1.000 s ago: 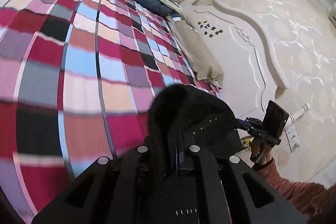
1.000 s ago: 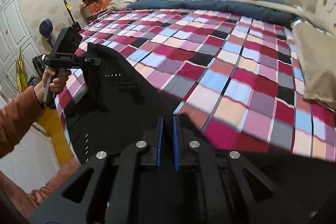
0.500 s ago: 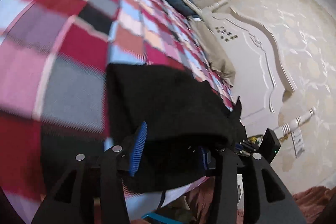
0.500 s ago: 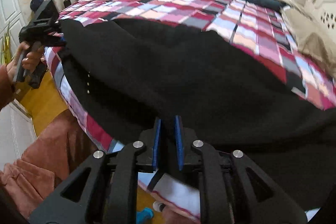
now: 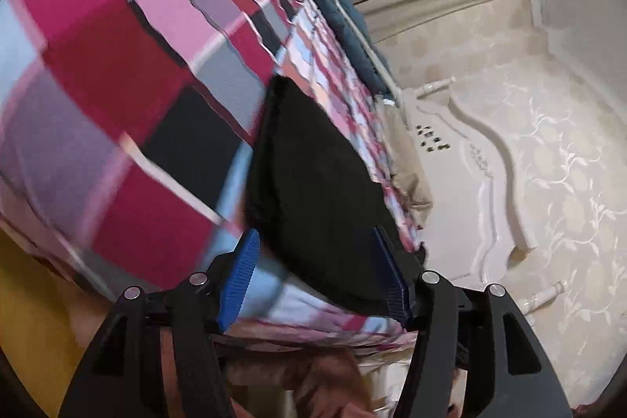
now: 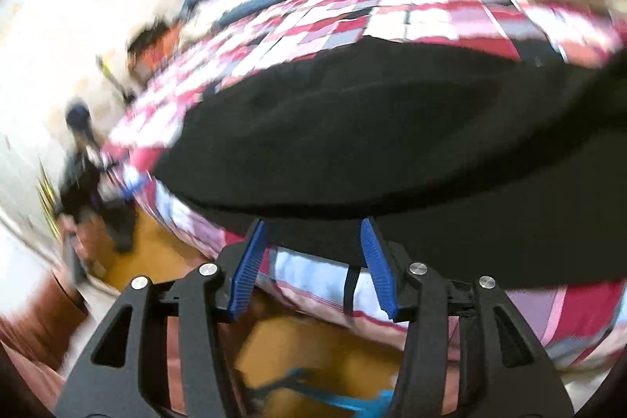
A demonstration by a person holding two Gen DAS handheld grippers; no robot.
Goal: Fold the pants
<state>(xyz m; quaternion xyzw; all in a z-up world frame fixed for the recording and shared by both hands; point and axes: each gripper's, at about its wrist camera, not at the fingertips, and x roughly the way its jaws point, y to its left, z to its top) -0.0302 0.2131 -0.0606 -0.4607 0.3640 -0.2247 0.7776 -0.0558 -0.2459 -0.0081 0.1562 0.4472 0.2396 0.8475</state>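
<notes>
Black pants lie flat near the edge of a bed, with both handheld grippers spread apart and holding nothing.

No readable writing or brand marks show in either view. The left gripper points at the pants' near edge, its blue-padded fingers wide apart on either side of the fabric without clamping it. The right gripper, fingers likewise parted, sits at the bed's edge just below the pants. The pants rest on a checked red, pink and blue bedspread. The right view is heavily motion-blurred; at its left a person's hand with the other gripper is only a dark smear. A white carved headboard stands beyond the bed.
</notes>
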